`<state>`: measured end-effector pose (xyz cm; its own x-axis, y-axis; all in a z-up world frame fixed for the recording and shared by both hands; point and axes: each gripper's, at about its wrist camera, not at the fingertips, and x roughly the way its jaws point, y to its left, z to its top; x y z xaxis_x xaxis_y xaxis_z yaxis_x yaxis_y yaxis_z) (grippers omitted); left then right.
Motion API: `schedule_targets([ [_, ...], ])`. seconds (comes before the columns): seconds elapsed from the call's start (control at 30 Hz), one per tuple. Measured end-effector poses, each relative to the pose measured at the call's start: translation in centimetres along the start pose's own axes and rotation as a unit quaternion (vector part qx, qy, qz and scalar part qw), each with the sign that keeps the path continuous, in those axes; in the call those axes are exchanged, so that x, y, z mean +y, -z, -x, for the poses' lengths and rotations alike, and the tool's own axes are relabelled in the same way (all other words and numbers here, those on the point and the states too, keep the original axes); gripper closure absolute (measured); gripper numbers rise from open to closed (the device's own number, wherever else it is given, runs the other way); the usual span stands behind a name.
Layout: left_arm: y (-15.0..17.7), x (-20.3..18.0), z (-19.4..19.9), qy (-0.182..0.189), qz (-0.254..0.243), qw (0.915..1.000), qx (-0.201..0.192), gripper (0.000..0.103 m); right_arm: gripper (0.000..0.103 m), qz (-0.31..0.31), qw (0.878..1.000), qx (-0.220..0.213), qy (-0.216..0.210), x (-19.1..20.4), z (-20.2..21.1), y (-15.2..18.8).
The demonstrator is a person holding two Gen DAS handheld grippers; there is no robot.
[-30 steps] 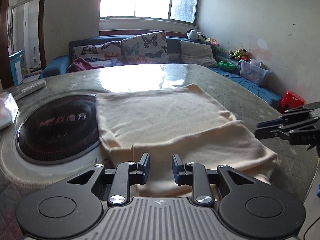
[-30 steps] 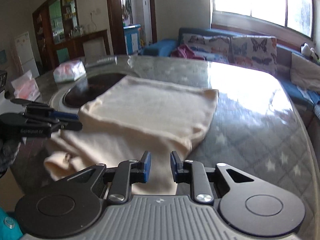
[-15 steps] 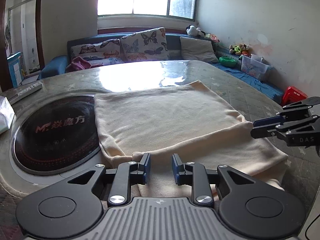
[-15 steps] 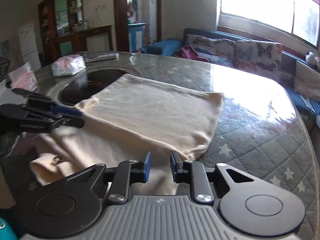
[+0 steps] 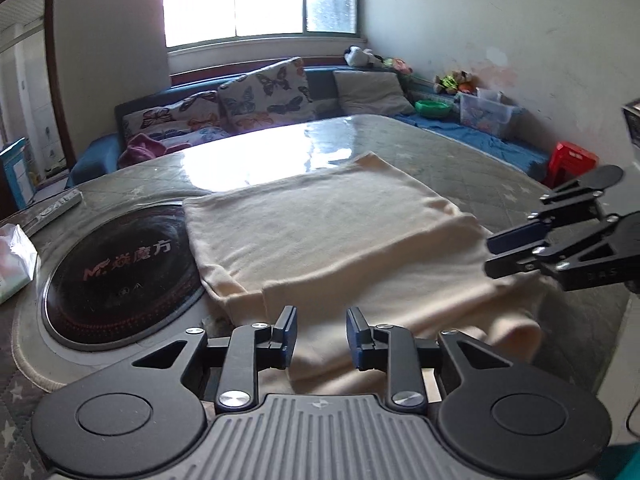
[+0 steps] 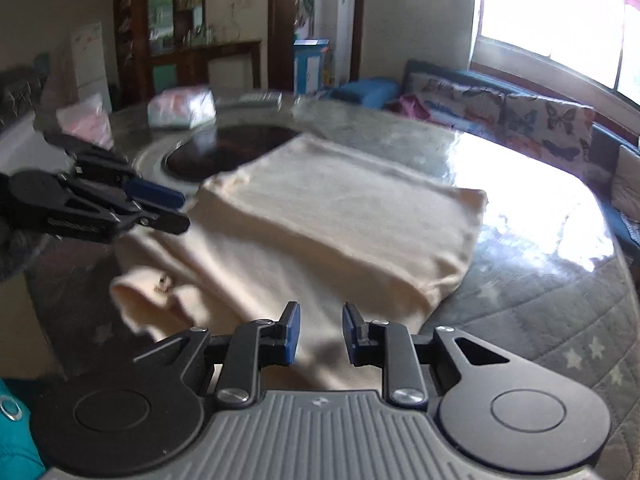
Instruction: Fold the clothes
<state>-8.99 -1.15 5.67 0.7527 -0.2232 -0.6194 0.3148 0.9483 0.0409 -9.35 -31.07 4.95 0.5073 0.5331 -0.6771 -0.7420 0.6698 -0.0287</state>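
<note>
We see the cream garment (image 5: 328, 240) lying folded on the worktop (image 5: 472, 168), mid-frame, beside the dark round hob (image 5: 120, 276). Our left hand-held gripper (image 5: 321, 338) is opening slightly over its near edge, empty. Our right hand-held gripper (image 6: 319, 334) stays narrowly parted, empty, having rolled since a second ago.

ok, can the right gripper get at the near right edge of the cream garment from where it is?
Probably yes. The right gripper sits just above the cream garment, jaws apart and empty, nothing between them and the cloth. The left gripper is off to the far side, out of its path.
</note>
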Motion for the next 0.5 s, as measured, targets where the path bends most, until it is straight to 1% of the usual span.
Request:
schedule_targets([
  [0.03,0.3,-0.3,0.3,0.001,-0.01,0.9999,0.003,0.073,0.08,0.007,1.0,0.008,0.0,0.3,-0.5,0.3],
  [0.13,1.2,-0.9,1.3,-0.001,-0.048,0.9988,0.011,0.073,0.08,0.019,1.0,0.006,0.004,0.9,-0.1,0.4],
  [0.17,1.5,-1.1,1.8,-0.002,-0.063,0.9979,0.012,0.073,0.077,0.02,1.0,0.003,0.003,0.9,0.2,0.4],
  [0.27,2.5,-1.5,3.3,-0.014,-0.111,0.9937,0.008,0.066,0.075,0.024,1.0,-0.004,0.001,1.3,0.9,0.3],
  [0.3,2.8,-1.7,3.7,-0.015,-0.123,0.9923,0.006,0.064,0.075,0.028,1.0,0.0,0.003,1.4,0.8,0.4],
  [0.4,3.7,-2.2,4.0,-0.015,-0.148,0.9888,0.007,0.061,0.073,0.029,1.0,0.011,0.004,1.7,0.1,0.8],
  [0.5,4.2,-3.1,3.7,-0.014,-0.171,0.9852,0.002,0.061,0.071,0.033,0.999,0.008,0.004,2.0,0.7,0.8],
])
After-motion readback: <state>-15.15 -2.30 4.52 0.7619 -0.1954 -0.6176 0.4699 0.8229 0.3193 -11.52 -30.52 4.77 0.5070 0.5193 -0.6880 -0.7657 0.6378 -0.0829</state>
